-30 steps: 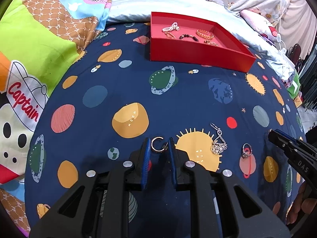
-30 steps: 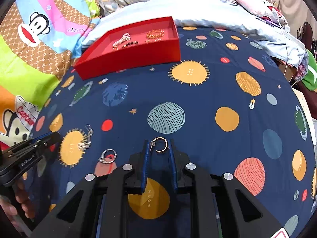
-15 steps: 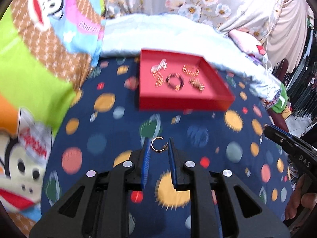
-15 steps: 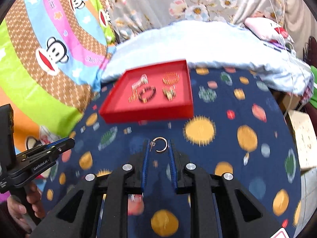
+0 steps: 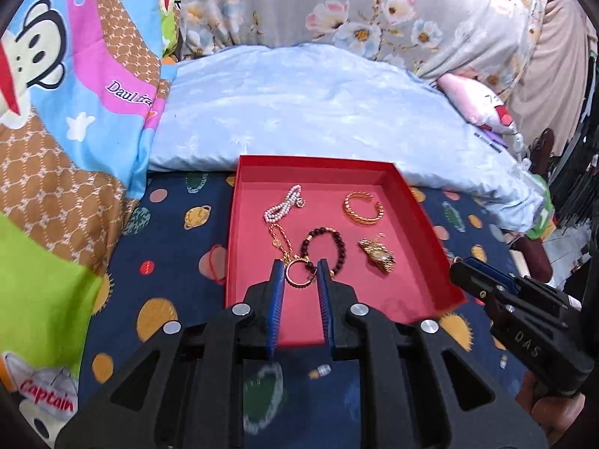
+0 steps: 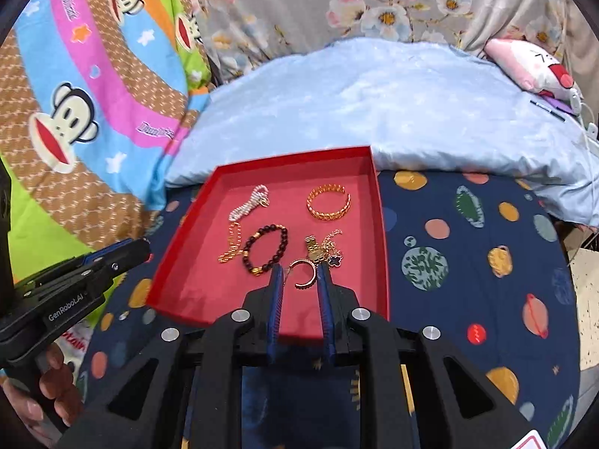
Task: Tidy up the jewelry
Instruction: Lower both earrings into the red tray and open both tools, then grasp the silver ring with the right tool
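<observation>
Each tool, left (image 5: 299, 275) and right (image 6: 299, 275), clamps a hoop (image 5: 297, 273) (image 6: 304, 273) above the tray (image 5: 411, 280); released here, either could snag the beads (image 5: 324, 249) below.

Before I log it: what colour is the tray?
Red tray, clearest in the left wrist view.

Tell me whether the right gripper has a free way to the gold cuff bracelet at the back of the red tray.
Probably not yet. The right gripper is shut on a hoop earring, so it must drop that first. Otherwise nothing blocks the gold cuff bracelet; it lies apart in the open red tray.
</observation>
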`<state>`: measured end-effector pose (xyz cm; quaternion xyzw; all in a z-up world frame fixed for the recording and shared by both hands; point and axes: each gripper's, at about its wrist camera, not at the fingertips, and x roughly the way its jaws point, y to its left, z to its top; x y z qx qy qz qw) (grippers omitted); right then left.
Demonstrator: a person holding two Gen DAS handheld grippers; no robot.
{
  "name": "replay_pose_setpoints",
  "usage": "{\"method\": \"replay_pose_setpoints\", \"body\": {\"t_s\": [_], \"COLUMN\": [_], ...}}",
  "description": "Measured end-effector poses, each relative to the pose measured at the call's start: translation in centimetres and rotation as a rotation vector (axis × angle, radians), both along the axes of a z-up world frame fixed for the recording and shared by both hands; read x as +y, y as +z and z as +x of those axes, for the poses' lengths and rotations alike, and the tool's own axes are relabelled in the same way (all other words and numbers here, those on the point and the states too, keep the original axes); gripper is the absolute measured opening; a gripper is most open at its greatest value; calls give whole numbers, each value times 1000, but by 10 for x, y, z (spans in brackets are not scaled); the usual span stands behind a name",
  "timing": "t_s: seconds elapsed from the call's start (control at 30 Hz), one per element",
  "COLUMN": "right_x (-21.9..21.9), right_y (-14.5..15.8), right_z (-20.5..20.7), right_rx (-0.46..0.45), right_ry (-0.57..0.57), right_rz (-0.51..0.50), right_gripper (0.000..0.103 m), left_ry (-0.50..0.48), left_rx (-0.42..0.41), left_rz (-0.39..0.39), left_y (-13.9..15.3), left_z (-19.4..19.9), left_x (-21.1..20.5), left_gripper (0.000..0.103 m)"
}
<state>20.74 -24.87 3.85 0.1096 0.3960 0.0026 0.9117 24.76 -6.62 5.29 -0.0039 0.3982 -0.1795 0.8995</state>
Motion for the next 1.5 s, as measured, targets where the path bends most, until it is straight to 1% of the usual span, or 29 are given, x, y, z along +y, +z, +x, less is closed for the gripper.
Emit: {"method": "replay_pose_setpoints", "body": {"t_s": [0.17,0.3,0.33,0.37,0.43,0.5,0.57,0.63,0.73,0.9,1.07,1.17,1.27,1.43,1.5], "right_x": [-5,-5,-5,-4,-3,-3,-1,3,12,35,58,72,84,95,96], "right_y": [-24,-30,-29,-26,-20,-10,-3,3,5,-11,-34,-48,-55,-61,-64], "right_z": [19,24,24,22,17,5,-11,-37,-74,-138,-179,-193,-195,-187,-180], "right_rx": [42,43,39,32,15,0,-7,-10,2,67,126,148,155,158,164], "right_ry": [-7,-7,-10,-14,-22,-26,-26,-17,0,28,66,86,107,134,136], "right_rz": [12,2,-4,-8,-16,-22,-29,-39,-41,-58,-28,-17,-25,-30,-29], "right_gripper": [17,19,20,24,28,29,29,29,29,29,29,29,29,24,19], "left_ry": [13,15,22,27,43,44,43,46,56,76,70,70,67,62,61], "left_rx": [44,55,56,59,42,22,14,6,4,45,86,106,130,156,164], "left_rz": [19,35,39,44,47,55,52,48,41,63,90,108,115,127,128], "left_y": [-24,-34,-35,-36,-33,-27,-19,-13,-8,-18,-36,-46,-55,-64,-67], "left_z": [23,30,31,32,29,23,12,0,-27,-72,-116,-135,-151,-167,-171], "left_x": [-7,-10,-10,-10,-7,-3,4,12,28,52,67,73,78,84,85], "left_gripper": [17,17,24,37,45,48,50,51,54,54,54,54,54,54,54]}}
